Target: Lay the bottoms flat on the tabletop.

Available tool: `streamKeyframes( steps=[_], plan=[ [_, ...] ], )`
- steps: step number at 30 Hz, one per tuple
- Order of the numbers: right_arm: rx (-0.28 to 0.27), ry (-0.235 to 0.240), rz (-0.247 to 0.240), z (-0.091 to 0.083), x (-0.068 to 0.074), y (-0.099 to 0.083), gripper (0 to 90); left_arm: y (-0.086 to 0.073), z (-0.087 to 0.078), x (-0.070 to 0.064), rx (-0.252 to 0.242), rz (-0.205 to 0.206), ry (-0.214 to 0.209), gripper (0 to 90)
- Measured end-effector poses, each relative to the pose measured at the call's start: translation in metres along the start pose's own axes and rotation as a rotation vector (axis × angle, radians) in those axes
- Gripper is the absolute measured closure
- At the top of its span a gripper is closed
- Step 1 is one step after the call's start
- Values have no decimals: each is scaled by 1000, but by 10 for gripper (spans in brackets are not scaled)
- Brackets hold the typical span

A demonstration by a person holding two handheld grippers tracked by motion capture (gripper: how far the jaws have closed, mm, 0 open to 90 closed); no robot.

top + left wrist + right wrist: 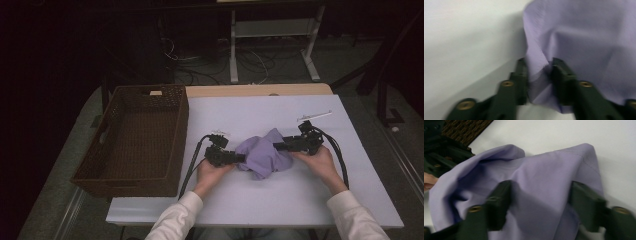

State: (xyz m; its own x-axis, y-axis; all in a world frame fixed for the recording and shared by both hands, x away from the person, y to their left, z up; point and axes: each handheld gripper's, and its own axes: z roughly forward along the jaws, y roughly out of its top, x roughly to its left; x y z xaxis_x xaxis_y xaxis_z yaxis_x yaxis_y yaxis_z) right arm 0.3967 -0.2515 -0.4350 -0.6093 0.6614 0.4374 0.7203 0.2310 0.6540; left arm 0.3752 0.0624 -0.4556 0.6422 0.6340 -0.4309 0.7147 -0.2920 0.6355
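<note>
A crumpled lilac cloth (262, 154) lies bunched on the white table (280, 200) between my two grippers. My left gripper (241, 158) comes in from the cloth's left side. In the left gripper view its jaws (537, 66) pinch a fold at the edge of the cloth (584, 37). From the right, my right gripper (278, 146) reaches the cloth's upper right part. In the right gripper view its jaws (540, 187) stand wide apart, with the cloth (544, 170) bulging between them and the left gripper (441, 155) beyond.
A dark wicker basket (182, 135) stands on the table's left side, close to the left hand; its corner (466, 127) appears in the right gripper view. A thin pale strip (314, 116) lies behind the right gripper. Cables and desk legs (233, 60) lie beyond the far edge.
</note>
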Motion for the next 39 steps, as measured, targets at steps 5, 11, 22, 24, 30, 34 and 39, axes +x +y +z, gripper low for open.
streamKeyframes(
  steps=[5,11,22,24,30,34,39],
  plan=[
    [-11,16,-27,-3,7,2,840,0,2,1,1,8,-12,864],
    [-47,-14,-65,-16,10,8,883,8,-15,4,-66,-6,-28,871],
    [-224,-35,-96,-40,16,50,886,32,-73,3,-303,33,-43,870],
    [-242,-42,-100,-41,17,59,886,32,-78,5,-322,25,-42,870],
    [-283,-68,-106,-51,19,85,886,34,-90,7,-380,12,-37,870],
    [-302,-80,-122,-62,23,99,886,37,-98,5,-405,31,-32,870],
    [-333,-86,-139,-79,26,112,886,39,-103,4,-433,43,-35,870]
  ],
)
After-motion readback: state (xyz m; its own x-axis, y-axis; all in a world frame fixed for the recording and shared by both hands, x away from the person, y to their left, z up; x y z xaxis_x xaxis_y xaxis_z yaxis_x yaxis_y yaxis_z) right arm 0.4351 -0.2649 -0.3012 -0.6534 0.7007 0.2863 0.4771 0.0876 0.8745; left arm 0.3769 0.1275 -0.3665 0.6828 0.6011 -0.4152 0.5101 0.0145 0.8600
